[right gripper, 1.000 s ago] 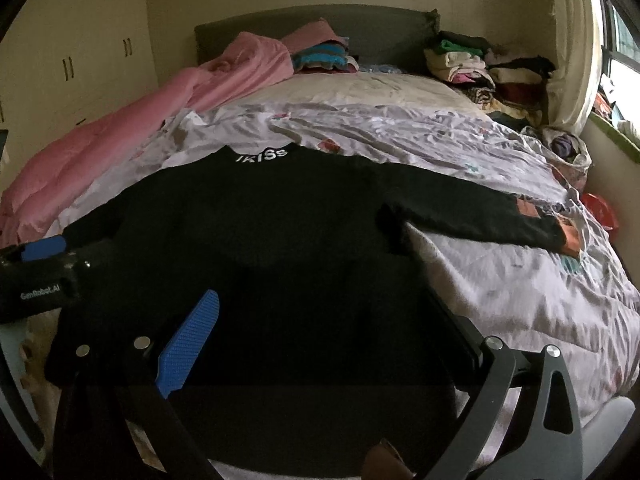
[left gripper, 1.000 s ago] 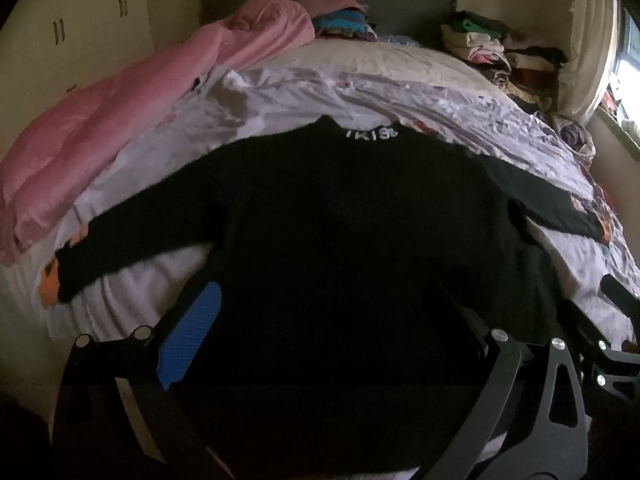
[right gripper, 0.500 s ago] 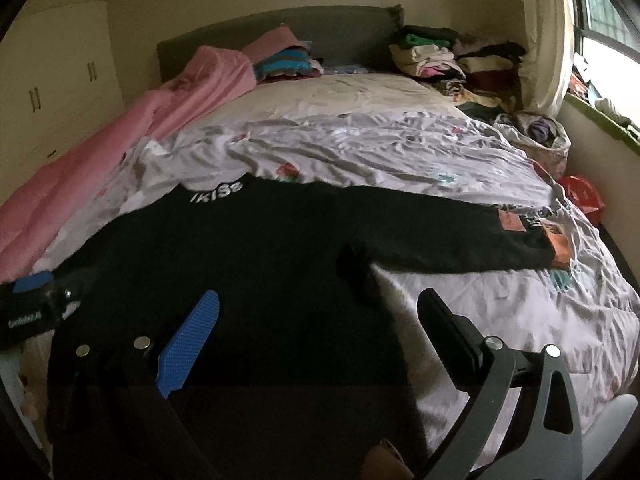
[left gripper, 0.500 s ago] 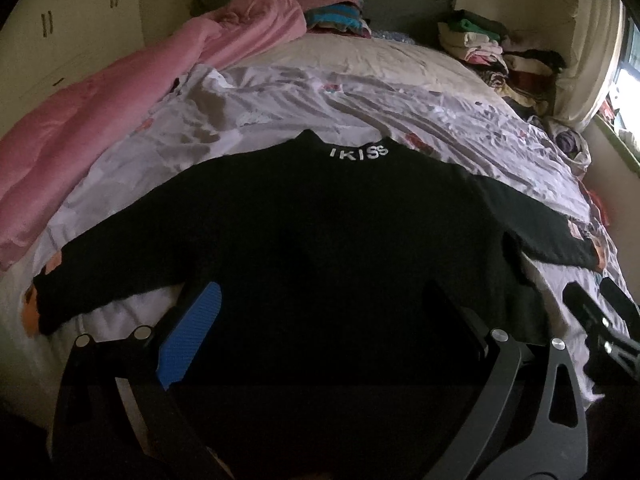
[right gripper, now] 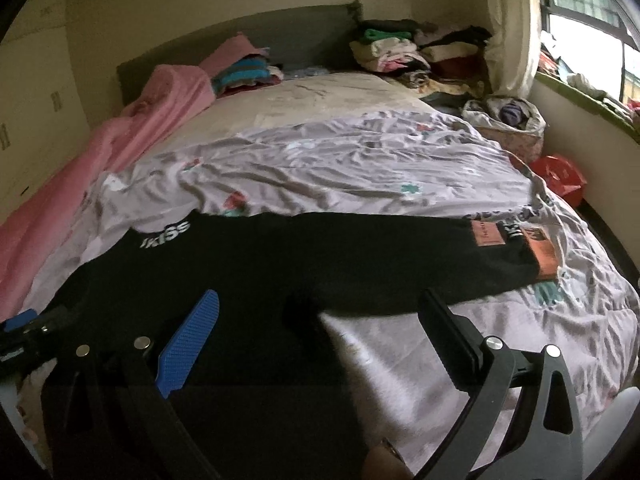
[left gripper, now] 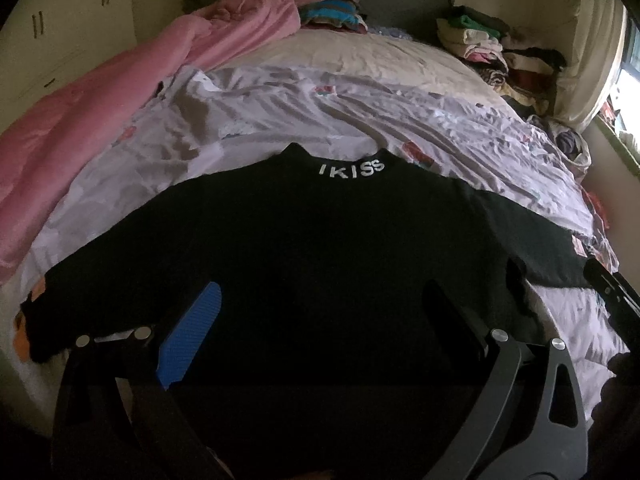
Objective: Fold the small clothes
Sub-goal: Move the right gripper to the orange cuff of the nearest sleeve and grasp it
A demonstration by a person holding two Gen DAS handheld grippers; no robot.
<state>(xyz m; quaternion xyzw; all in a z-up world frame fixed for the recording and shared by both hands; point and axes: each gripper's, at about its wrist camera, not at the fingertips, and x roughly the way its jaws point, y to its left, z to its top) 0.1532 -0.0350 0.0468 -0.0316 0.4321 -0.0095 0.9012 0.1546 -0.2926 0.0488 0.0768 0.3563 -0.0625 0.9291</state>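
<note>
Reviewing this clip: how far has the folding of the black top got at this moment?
Done: the black sweater lies spread flat on the bed sheet, both sleeves out. In hand: nothing; the left gripper and right gripper are open above it. Left: every fold, likely starting with the right sleeve.

1. We cannot see the hem of the black long-sleeved "IKISS" sweater (left gripper: 340, 264); the dark gripper frames cover it.
2. Its far-right cuff hides behind the other black gripper (left gripper: 612, 296), itself cut off by the edge.
3. The small lettering on the orange cuff patches (right gripper: 516, 240) is unreadable.
</note>
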